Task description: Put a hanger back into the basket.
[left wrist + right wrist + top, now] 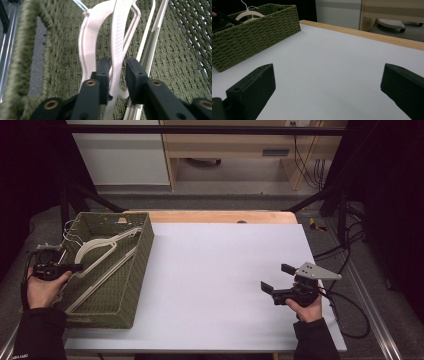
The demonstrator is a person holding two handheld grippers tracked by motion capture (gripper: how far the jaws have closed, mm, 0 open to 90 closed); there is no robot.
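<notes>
- The left tongs (117, 72) reach down into the green woven basket (131, 285) at the left edge of the table (220, 285), jaws pointing at the basket floor.
- A white clothes hanger (117, 50) lies in that basket, and one of its flat arms runs up between the two jaws. The jaws stand narrow, a small gap on each side of the arm, so the pads do not press on it.
- That fits either a hanger just set down or one about to be pinched; the frames alone do not say which.
- More hangers (97, 251) lie stacked slantwise in the basket, hooks towards its far left corner, probably because the basket is too short to take them straight.
- A second hanger with a ribbed bar (150, 47) lies just beside the one between the jaws.
- The right tongs (277, 279) hover low over the bare right part of the table, jaws wide apart with nothing between them, well apart from the basket, likely waiting to receive or steady a hanger.
- No brand, label or readable writing shows on the basket, hangers or tongs.
</notes>
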